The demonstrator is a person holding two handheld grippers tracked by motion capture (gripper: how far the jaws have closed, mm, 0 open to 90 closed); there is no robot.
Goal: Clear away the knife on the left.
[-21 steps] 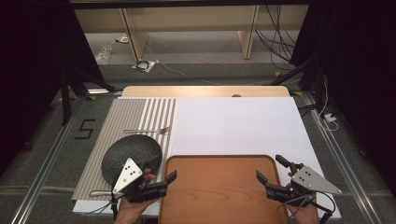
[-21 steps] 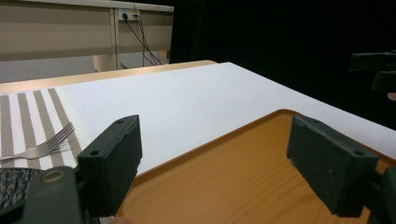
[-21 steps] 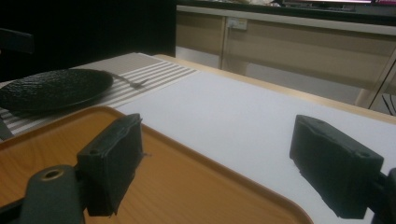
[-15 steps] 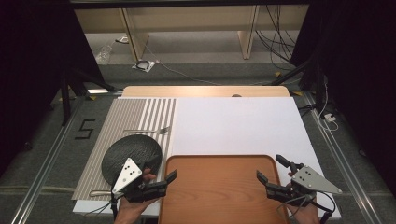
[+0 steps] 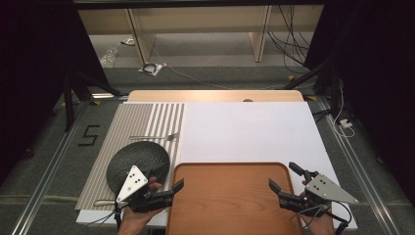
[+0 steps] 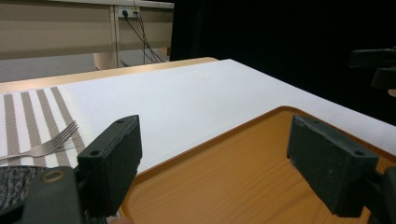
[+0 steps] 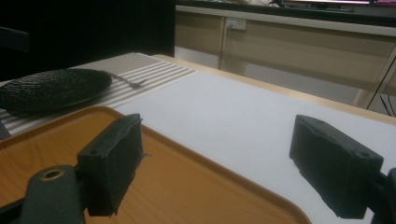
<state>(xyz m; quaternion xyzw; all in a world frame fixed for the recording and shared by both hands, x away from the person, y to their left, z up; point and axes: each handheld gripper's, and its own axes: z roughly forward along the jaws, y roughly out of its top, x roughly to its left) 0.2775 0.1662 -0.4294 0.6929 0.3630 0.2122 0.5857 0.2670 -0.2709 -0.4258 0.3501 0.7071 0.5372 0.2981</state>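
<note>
An empty wooden tray (image 5: 230,198) lies at the table's near edge. My left gripper (image 5: 170,179) is held at the tray's left rim, open, with nothing between its jaws. At the tray's right rim is my right gripper (image 5: 282,175), also open and empty. In the left gripper view the left gripper (image 6: 212,151) spans the tray (image 6: 224,182) corner, and the fork (image 6: 44,147) lies off to the left. In the right gripper view the right gripper (image 7: 215,149) frames the tray (image 7: 177,186) edge and the white board beyond it.
A black round plate (image 5: 138,161) rests on a striped placemat (image 5: 142,120) left of the tray. Just behind it lies a fork (image 5: 154,137), and a piece of cutlery (image 5: 105,202) lies in front of it. A white board (image 5: 249,132) covers the table's middle and right.
</note>
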